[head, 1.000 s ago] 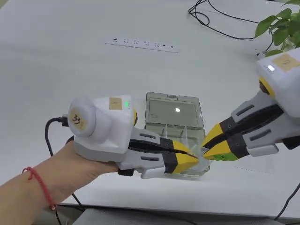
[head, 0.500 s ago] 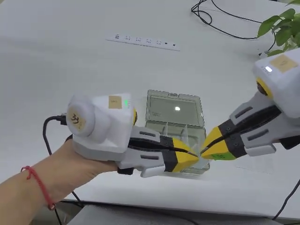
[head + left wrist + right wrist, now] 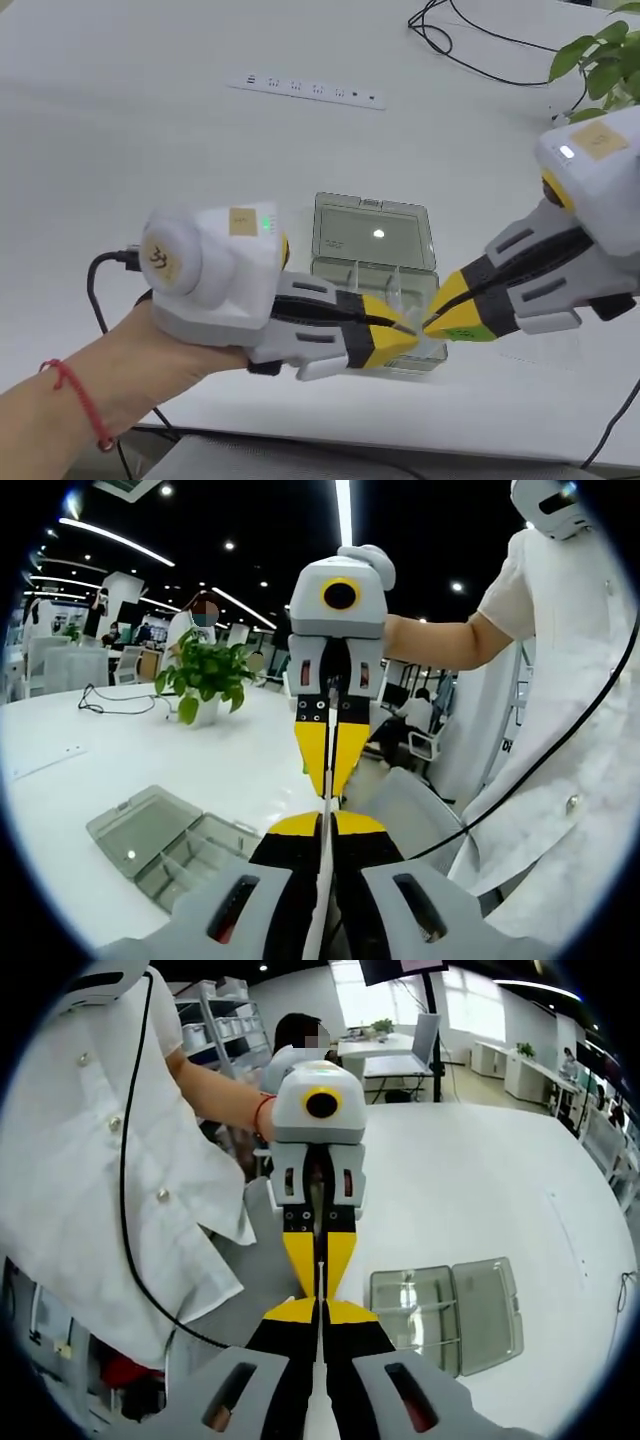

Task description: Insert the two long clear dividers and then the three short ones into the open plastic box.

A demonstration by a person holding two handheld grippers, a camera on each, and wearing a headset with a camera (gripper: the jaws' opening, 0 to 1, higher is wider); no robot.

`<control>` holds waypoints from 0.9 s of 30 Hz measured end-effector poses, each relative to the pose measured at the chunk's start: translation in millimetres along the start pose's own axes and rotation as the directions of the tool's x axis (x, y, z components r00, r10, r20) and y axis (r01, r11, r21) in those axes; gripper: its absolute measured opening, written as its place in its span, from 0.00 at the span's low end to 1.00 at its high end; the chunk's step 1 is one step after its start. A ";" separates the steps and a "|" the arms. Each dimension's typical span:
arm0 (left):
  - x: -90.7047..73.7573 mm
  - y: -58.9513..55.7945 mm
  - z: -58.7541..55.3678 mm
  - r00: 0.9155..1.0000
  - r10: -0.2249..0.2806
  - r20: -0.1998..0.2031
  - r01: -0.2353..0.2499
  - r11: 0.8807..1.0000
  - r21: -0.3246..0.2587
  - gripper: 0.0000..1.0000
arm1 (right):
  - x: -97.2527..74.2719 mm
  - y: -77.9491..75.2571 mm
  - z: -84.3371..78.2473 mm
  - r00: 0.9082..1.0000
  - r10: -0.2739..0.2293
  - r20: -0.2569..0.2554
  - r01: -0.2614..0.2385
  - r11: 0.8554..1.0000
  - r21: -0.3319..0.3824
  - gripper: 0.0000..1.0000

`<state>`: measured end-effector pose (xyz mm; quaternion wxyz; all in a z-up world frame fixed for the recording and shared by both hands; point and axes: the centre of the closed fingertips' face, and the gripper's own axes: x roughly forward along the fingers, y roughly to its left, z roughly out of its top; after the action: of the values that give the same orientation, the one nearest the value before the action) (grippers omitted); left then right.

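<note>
The open clear plastic box (image 3: pixel 372 290) lies on the white table, its lid (image 3: pixel 375 235) folded back, with upright clear ribs standing in its tray. It also shows as the box (image 3: pixel 160 840) and the box (image 3: pixel 445 1310). My left gripper (image 3: pixel 412 335) and right gripper (image 3: pixel 430 322) meet tip to tip over the box's near right corner. A thin clear divider (image 3: pixel 326 780) runs edge-on between them, and both look shut on it. In the right gripper view the divider (image 3: pixel 320 1280) bridges my right gripper (image 3: pixel 320 1305) and the left gripper (image 3: pixel 320 1260).
A white power strip (image 3: pixel 310 92) lies far back on the table. Black cables (image 3: pixel 470 50) and a green plant (image 3: pixel 600 60) sit at the back right. The table's front edge (image 3: pixel 400 430) runs just below the grippers. A black cord (image 3: pixel 100 285) trails from the left gripper.
Nothing has clearly moved; both grippers stay tip to tip over the box's near edge, and only the head view has shifted slightly.
</note>
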<state>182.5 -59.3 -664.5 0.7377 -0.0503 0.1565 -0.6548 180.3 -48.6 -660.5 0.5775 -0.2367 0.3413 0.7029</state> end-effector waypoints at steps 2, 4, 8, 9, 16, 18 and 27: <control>-0.5 -0.1 0.1 1.000 0.004 0.001 -0.004 1.000 0.002 0.00 | -0.3 -0.6 0.1 1.000 -0.006 0.000 0.006 1.000 0.001 0.03; -1.3 0.2 0.2 1.000 0.009 0.004 -0.009 1.000 -0.004 0.01 | -0.8 -1.1 0.7 1.000 -0.012 0.001 0.012 1.000 0.000 0.03; -3.8 1.3 -1.1 1.000 0.022 0.001 -0.022 1.000 -0.008 0.04 | -4.8 -3.3 2.0 1.000 -0.025 0.007 0.025 1.000 0.000 0.03; -5.1 2.5 -1.4 1.000 0.028 0.001 -0.028 1.000 -0.008 0.06 | -5.7 -3.8 2.2 1.000 -0.028 0.008 0.028 1.000 0.000 0.03; -12.6 10.0 -3.9 0.997 0.071 0.000 -0.071 0.997 -0.014 0.16 | -9.0 -6.7 3.3 0.999 -0.049 0.014 0.049 0.999 -0.001 0.03; -15.5 13.3 -5.2 0.996 0.090 -0.002 -0.090 0.996 -0.019 0.19 | -9.9 -8.1 4.3 0.998 -0.057 0.017 0.057 0.998 -0.001 0.03; -29.3 25.0 -12.8 0.988 0.154 -0.015 -0.154 0.988 -0.023 0.36 | -9.0 -18.2 5.8 0.995 -0.101 0.024 0.100 0.995 0.009 0.03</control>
<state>199.7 -25.4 -678.7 0.7844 -0.0426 0.1729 -0.5941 200.3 -48.3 -654.0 0.6172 -0.2427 0.3245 0.6745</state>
